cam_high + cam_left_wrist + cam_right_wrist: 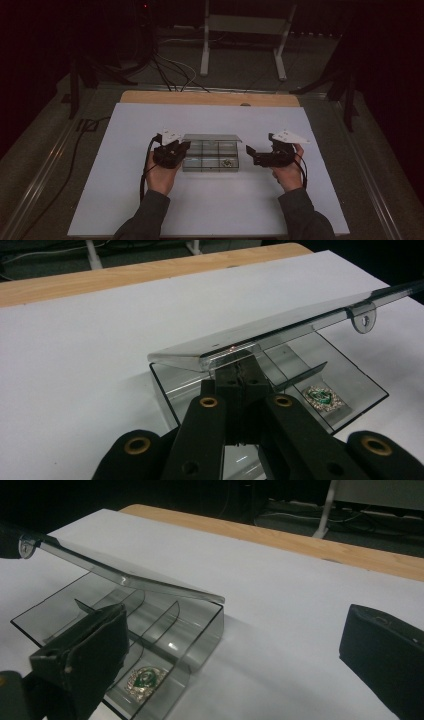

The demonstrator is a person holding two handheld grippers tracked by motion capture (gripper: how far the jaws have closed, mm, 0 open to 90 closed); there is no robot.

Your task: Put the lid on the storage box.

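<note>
A clear plastic box with several compartments stands mid-table, its lid raised and tilted. A green and silver brooch lies in a front right compartment. My left gripper is at the box's left end. In the left gripper view its jaws are shut, tips together just under the lid's edge, with the brooch beyond. My right gripper is open, a little to the right of the box and apart from it. The right gripper view has its jaws wide, the lid and the brooch.
The box sits on a white sheet over a wooden tabletop. Beyond the table are floor cables and a white metal stand. A metal rail runs along the left side.
</note>
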